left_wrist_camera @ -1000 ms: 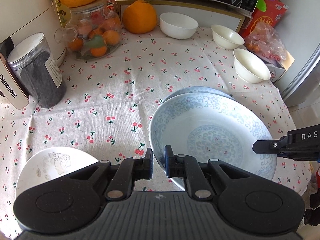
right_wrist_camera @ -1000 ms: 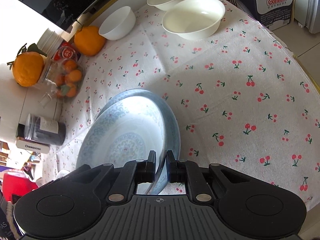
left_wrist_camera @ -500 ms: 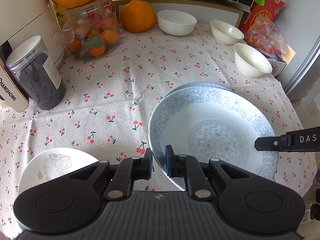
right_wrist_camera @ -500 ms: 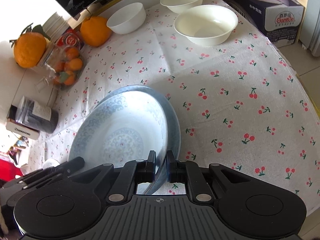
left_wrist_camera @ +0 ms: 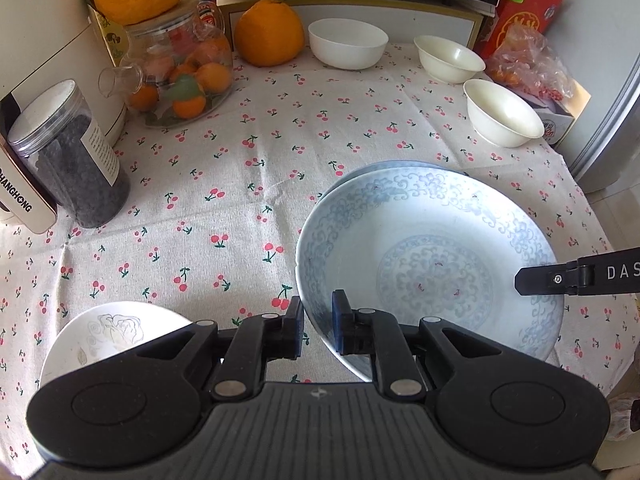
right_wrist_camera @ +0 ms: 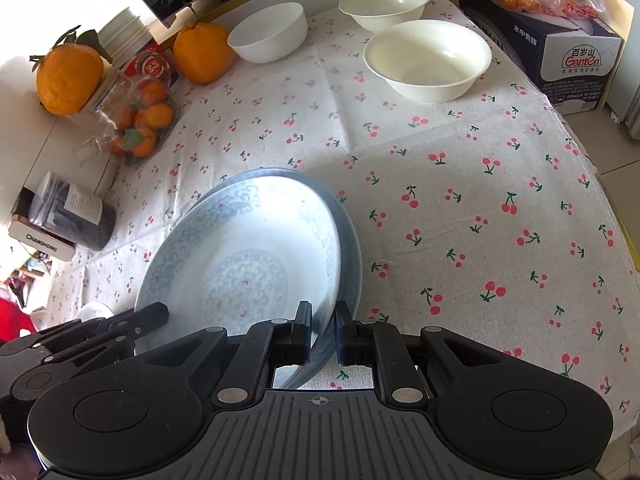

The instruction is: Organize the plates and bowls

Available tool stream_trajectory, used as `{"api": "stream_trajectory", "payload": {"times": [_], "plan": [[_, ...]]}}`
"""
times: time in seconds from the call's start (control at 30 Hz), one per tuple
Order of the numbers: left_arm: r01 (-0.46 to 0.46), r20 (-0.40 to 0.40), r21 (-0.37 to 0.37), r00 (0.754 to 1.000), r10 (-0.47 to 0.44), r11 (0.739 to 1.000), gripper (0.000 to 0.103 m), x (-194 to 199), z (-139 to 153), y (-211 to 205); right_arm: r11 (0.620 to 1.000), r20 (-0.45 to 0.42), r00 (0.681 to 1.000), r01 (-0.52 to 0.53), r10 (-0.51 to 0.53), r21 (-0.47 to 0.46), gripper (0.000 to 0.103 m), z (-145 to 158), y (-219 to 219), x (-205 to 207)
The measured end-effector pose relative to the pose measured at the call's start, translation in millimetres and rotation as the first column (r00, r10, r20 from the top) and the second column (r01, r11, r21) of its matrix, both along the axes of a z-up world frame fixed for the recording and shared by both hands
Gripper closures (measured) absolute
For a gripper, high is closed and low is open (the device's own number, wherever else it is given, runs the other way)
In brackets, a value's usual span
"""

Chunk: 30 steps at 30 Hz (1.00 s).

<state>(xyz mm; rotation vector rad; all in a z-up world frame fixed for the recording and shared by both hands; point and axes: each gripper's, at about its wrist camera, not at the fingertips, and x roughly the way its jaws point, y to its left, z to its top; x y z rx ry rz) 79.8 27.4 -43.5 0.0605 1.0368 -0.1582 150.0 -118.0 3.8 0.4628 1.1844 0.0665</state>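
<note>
**Two patterned plates, top one gripped at both rims**

1. Table with cherry-print cloth (left_wrist_camera: 224, 184). Carries everything listed. Its broad middle is bare, so judged the free ground for gathering crockery.

2. Upper blue-patterned plate (left_wrist_camera: 432, 264). Sits on, or is raised just off, a like lower plate (right_wrist_camera: 352, 248), whose edge shows only as a crescent on the far side; contact between the two cannot be told. The top plate lies offset from the one beneath, so the two-sided hold is judged to be for steadying and centring it on the stack.

3. Left gripper (left_wrist_camera: 317, 330). Jaws drawn in on the near-left rim of the upper plate, one pad above, one below.

4. Right gripper (right_wrist_camera: 323, 334). Jaws likewise pinching the opposite rim; its fingertip (left_wrist_camera: 536, 282) shows over the plate's right side in the left wrist view.

5. White bowls, three, unstacked along the far edge: large white bowl (left_wrist_camera: 347, 43), middle bowl (left_wrist_camera: 449, 59), right bowl (left_wrist_camera: 503, 113). Well apart from the plates; nothing lies between.

6. Small flower-printed dish (left_wrist_camera: 108, 336). Near-left corner, just beside the left gripper; likeliest thing to be knocked.

7. Fruit jar (left_wrist_camera: 180, 76), dark canister (left_wrist_camera: 70, 156), orange (left_wrist_camera: 268, 32). Far-left, clear of the work.
</note>
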Motion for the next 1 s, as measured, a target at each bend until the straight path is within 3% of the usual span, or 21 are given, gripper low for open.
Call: {"api": "stream_trajectory", "payload": {"times": [1.0], "plan": [[0.038,0.023,0.086,0.999,-0.041,0.996,0.091,1.2,-2.4,-10.6,0.999,0.013,0.999,-0.049,0.049,-0.002,0.089,4.8,-9.5,-0.3]]}}
